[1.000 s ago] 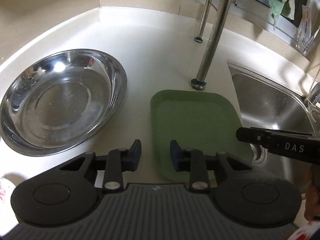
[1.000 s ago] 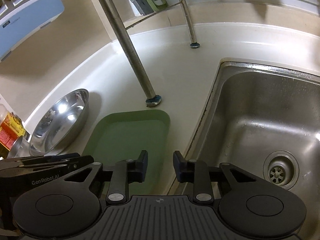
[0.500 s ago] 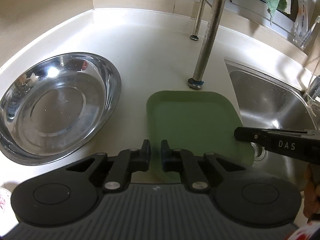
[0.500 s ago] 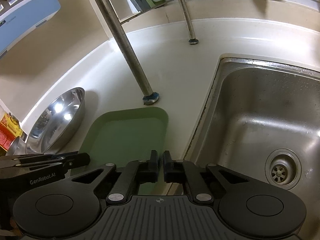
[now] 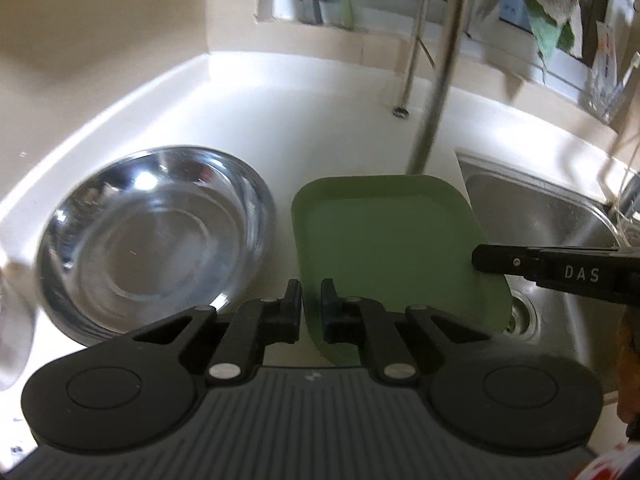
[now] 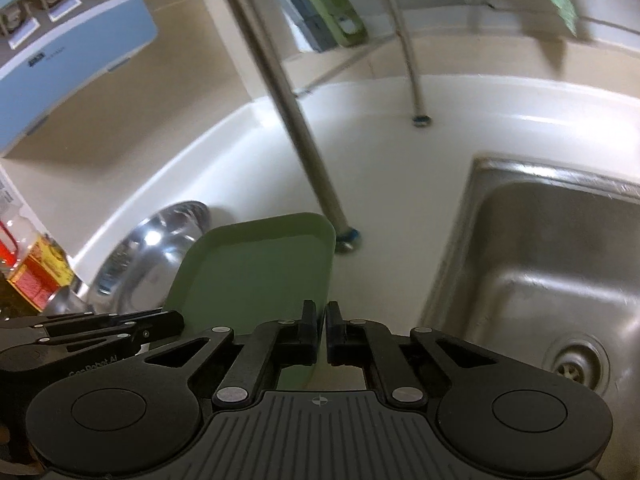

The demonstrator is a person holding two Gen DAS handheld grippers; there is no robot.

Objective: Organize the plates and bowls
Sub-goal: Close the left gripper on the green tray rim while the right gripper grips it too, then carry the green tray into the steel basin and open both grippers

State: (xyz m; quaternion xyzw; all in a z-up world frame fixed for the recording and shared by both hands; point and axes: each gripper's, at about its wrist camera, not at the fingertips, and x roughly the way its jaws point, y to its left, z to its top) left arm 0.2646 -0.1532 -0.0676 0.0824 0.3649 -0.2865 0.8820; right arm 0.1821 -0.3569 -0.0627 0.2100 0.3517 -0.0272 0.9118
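Gripping a green plate [image 5: 384, 240], right tongs [image 5: 480, 258] lettered "DAS"

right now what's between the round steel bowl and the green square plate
Only a bare strip of cream countertop separates the round steel bowl from the green square plate, seen in the left wrist view.

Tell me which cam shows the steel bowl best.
Left wrist: the steel bowl shows its whole rim and inside, beside the green tray. Right wrist catches only a sliver behind the tray.
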